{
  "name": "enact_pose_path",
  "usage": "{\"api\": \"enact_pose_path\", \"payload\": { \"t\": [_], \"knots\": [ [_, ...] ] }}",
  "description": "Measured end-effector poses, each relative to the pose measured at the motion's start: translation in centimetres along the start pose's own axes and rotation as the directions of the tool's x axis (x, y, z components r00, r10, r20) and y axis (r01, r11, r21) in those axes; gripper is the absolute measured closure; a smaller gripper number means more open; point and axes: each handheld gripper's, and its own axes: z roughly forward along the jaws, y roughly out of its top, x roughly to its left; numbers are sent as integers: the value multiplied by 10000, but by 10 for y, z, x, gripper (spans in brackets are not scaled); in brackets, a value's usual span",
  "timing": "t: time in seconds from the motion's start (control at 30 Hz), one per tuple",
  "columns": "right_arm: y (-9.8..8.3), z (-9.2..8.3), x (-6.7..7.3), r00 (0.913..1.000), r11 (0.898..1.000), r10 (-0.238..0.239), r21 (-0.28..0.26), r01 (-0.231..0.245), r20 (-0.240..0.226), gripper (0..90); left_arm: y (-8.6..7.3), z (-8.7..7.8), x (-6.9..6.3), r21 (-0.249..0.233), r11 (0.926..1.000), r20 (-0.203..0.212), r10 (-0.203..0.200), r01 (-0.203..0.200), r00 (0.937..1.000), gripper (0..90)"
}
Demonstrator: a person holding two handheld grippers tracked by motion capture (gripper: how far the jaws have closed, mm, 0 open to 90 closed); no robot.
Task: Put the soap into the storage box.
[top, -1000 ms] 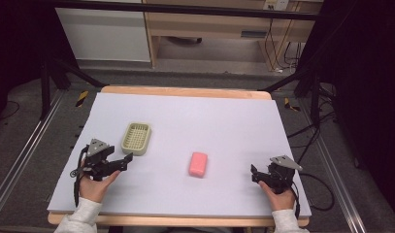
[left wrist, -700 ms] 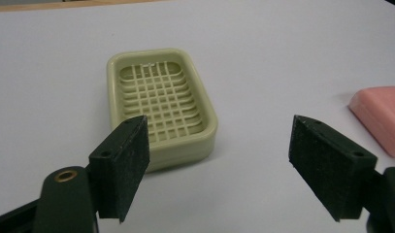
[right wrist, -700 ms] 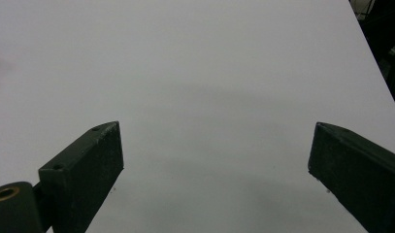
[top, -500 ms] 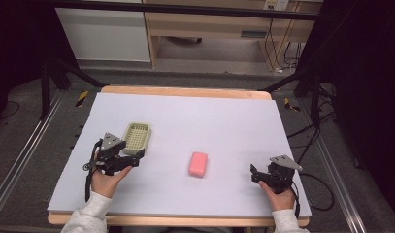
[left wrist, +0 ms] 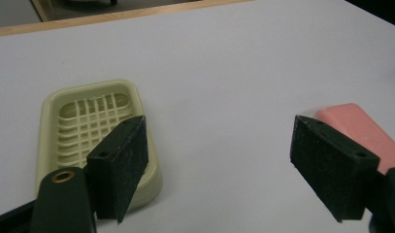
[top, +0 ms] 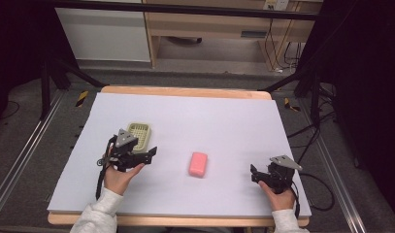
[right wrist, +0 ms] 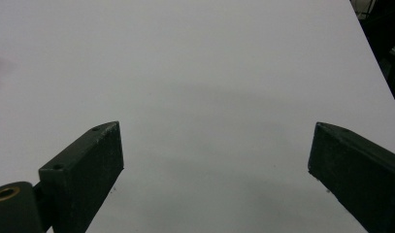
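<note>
A pink bar of soap (top: 198, 164) lies on the white table top (top: 209, 116), near the middle. A pale green slatted soap dish (top: 139, 132) stands to its left. My left gripper (top: 147, 154) hovers in front of the dish, pointing right toward the soap. Its jaws have just been opening and hold nothing. In the left gripper view the gripper (left wrist: 219, 160) is open, with the dish (left wrist: 88, 121) behind the left jaw and the soap (left wrist: 360, 128) behind the right one. My right gripper (top: 255, 174) rests open at the table's front right, over bare table (right wrist: 214, 160).
Wooden table edges frame the white sheet. Beyond the far edge stand a wooden shelf unit (top: 224, 24) and a white panel (top: 103, 34). Black stands and cables (top: 316, 97) line both sides of the table.
My left gripper has moved right and slightly away from the front edge, coming alongside the soap dish. The right gripper, soap and dish have stayed put.
</note>
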Motion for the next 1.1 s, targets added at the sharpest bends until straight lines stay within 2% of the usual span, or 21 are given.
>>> {"api": "enact_pose_path", "payload": {
  "t": [0.67, 0.9, 1.1],
  "knots": [
    [0, 1, 0, 10000, 10000, 73, 59, -73, -55, 59, 9, 19, -31, 25, 9997, 505, 261, -262, 9984, 212],
    [0, 1, -1, 10000, 10000, 43, 69, -43, -54, 59, 14, 26, -47, 63, 9986, 636, 528, -534, 9966, 214],
    [0, 1, 0, 9999, 9999, 108, 103, -108, -72, 59, 16, 31, -55, 46, 9983, 773, 573, -578, 9954, 215]
  ]
}}
